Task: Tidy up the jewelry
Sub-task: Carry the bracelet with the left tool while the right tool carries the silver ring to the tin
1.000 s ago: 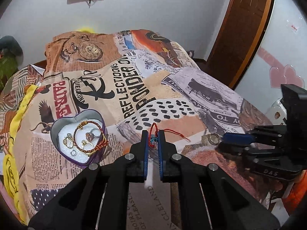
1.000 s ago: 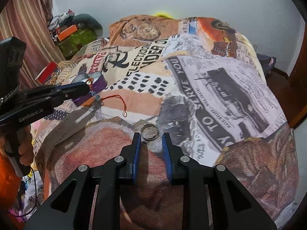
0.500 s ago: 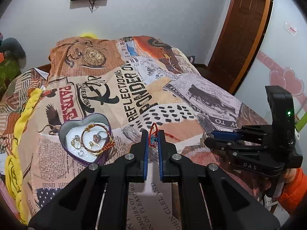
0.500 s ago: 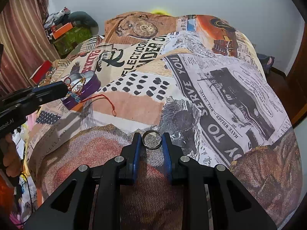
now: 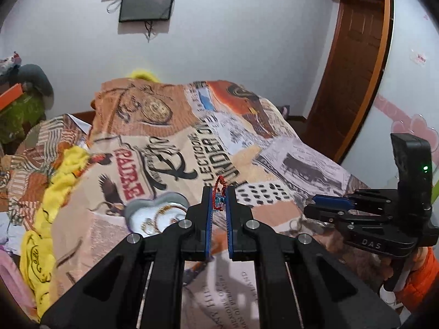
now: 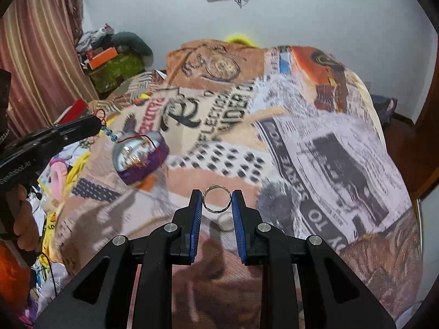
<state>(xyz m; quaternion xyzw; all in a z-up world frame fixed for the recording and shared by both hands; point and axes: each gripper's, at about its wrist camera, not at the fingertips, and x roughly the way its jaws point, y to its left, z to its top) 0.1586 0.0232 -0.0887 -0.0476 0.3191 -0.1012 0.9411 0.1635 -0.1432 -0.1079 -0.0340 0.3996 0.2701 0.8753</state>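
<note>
Left gripper (image 5: 218, 201), seen from its own wrist camera, is clamped on a red cord bracelet (image 5: 219, 192) with small blue beads; a loop of the cord pokes up at 12 o'clock above the fingertips, lifted clear of the patchwork bedspread (image 5: 170, 142). At about 9 o'clock from the tips sits the heart-shaped tin (image 5: 156, 213), partly hidden behind the left finger (its white lining shows a gold bangle and some smaller pieces, blurred). At 3 o'clock the right gripper (image 5: 321, 204) reaches in from the side; from this angle I cannot tell what it carries. A yellow cloth (image 5: 57, 192) bunches along the bedspread at 9 o'clock.

From the right wrist camera, the right gripper (image 6: 216, 201) is pinching a silver ring (image 6: 216, 198) between its blue pads (image 6: 196, 219), the ring upright and raised above the bedspread (image 6: 301, 109). At 10 o'clock the heart-shaped tin (image 6: 141, 155) lies on the bed, purple-walled, jewelry inside. Just beyond it, still toward 10 o'clock, the left gripper (image 6: 94, 126) comes in from the edge with the red cord bracelet (image 6: 109, 135) dangling from its tip, one red strand trailing across the tin's rim.
</note>
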